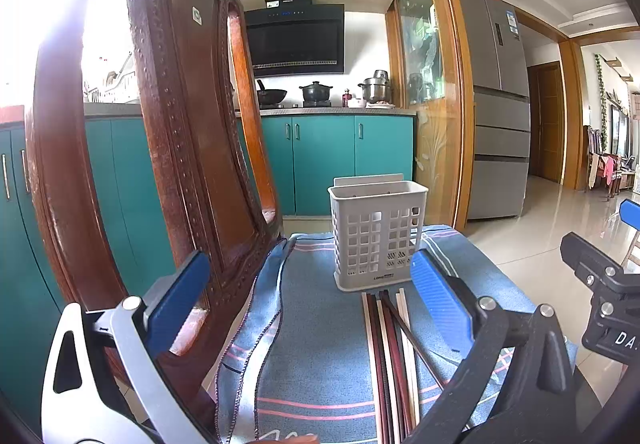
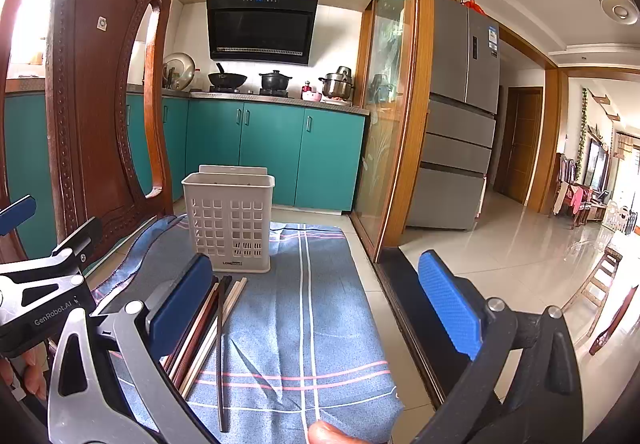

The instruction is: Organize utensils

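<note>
A white perforated utensil holder [image 1: 377,236] stands upright on a blue striped cloth [image 1: 320,356]; it also shows in the right wrist view [image 2: 229,220]. Several chopsticks [image 1: 390,356], dark, red-brown and cream, lie side by side on the cloth in front of the holder, also seen in the right wrist view [image 2: 208,328]. My left gripper [image 1: 310,296] is open and empty, above the cloth with the chopsticks between its fingers. My right gripper [image 2: 316,308] is open and empty, to the right of the chopsticks.
A carved wooden chair back [image 1: 176,148] rises close at the left of the cloth, also in the right wrist view [image 2: 100,104]. The right gripper's body [image 1: 604,308] shows at the right edge. A wooden sliding door frame [image 2: 404,124] and tiled floor lie to the right.
</note>
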Tool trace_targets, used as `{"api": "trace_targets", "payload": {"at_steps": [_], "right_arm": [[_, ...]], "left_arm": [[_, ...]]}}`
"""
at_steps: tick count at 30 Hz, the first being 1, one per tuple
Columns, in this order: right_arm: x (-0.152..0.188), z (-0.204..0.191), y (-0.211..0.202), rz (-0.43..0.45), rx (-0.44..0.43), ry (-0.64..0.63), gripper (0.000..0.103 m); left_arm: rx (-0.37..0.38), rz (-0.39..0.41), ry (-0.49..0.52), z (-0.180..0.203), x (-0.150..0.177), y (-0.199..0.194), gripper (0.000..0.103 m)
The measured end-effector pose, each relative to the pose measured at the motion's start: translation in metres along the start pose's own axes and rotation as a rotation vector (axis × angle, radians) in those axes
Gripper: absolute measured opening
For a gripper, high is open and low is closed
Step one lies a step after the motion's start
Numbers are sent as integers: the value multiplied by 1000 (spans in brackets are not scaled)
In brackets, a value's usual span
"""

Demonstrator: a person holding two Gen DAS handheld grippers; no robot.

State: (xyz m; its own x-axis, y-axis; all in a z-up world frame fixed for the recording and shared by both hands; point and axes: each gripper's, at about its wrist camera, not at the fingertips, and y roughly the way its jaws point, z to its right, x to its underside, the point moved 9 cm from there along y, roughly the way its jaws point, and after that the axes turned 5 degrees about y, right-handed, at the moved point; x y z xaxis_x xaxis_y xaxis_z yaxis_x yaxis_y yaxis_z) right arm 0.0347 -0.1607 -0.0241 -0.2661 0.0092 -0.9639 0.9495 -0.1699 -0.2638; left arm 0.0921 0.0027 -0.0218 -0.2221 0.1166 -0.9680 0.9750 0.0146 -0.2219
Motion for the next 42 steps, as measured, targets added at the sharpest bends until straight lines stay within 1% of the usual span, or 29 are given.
{"api": "trace_targets", "payload": {"at_steps": [42], "right_arm": [[5, -4, 0, -3, -12, -5, 101]], "left_arm": [[-1, -6, 0, -1, 2, 3, 100]]}}
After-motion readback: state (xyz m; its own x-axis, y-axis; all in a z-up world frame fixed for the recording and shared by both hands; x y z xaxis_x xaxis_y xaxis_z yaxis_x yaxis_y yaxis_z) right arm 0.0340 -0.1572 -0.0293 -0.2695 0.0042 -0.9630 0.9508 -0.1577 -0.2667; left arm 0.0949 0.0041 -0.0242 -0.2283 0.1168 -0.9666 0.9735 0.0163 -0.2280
